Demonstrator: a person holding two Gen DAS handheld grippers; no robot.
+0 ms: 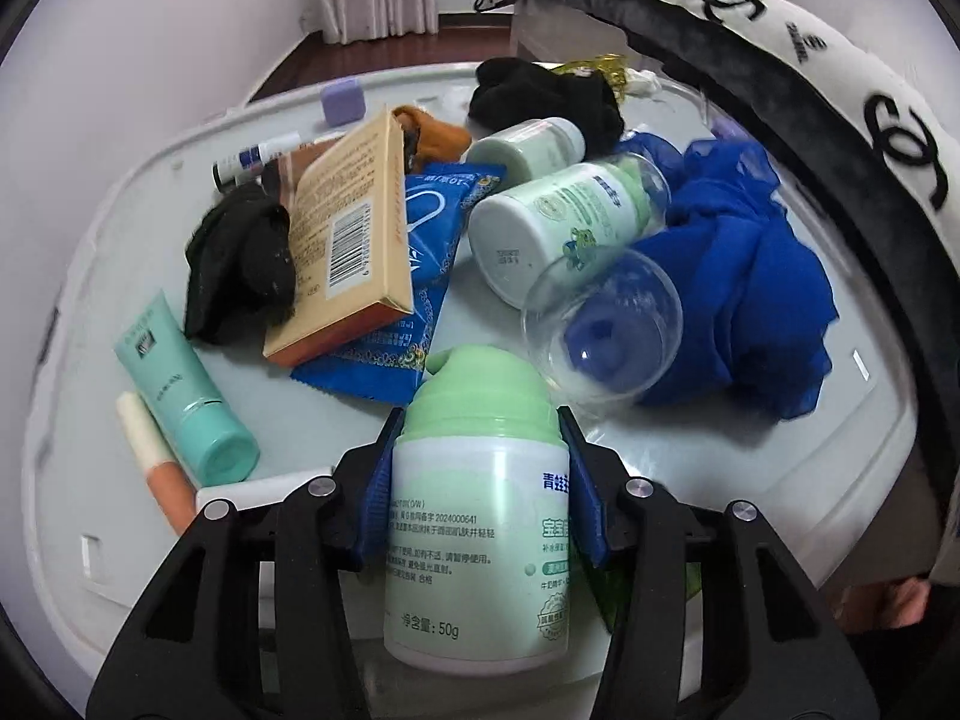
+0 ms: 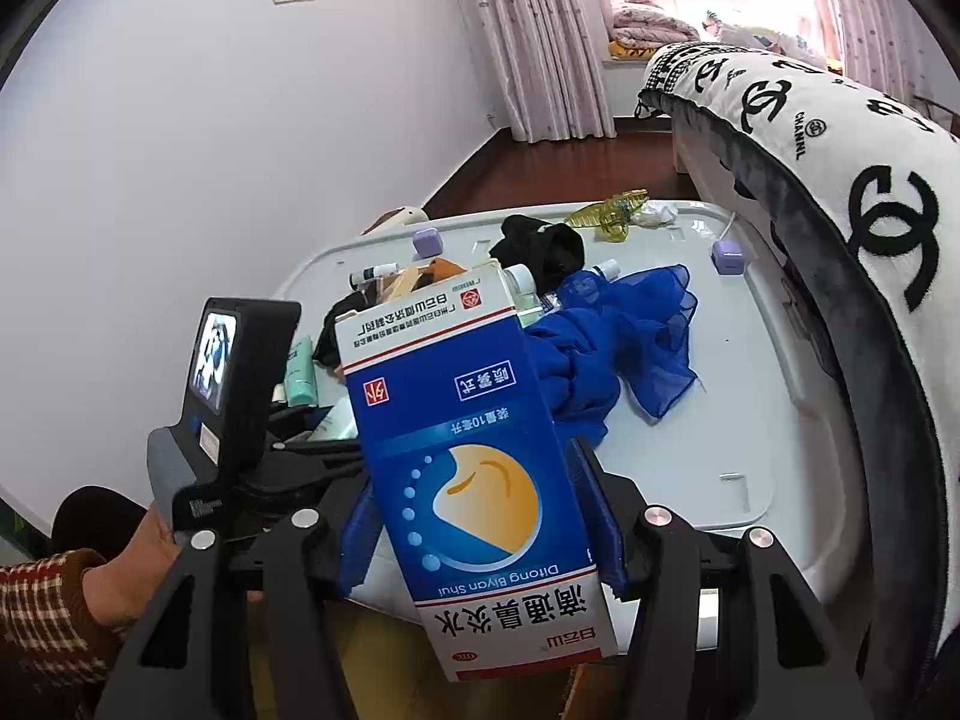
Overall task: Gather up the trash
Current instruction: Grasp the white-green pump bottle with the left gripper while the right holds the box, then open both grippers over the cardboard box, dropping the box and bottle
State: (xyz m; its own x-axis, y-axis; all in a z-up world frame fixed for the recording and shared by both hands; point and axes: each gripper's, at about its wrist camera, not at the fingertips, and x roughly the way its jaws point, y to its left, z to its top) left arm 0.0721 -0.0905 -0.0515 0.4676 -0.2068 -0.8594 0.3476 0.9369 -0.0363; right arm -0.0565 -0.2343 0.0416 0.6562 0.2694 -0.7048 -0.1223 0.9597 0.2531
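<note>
The left gripper (image 1: 477, 462) is clamped on a white bottle with a green cap (image 1: 477, 516), held just above the near edge of the white lid (image 1: 750, 468). The right gripper (image 2: 480, 510) pinches a blue and white medicine box (image 2: 474, 456). Farther back lie a clear cup (image 1: 603, 333), a blue scarf (image 1: 756, 276) and a tan box (image 1: 354, 234).

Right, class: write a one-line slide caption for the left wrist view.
Left claw grips a green-capped lotion bottle above a cluttered lid of boxes, tubes and a blue scarf.
</note>
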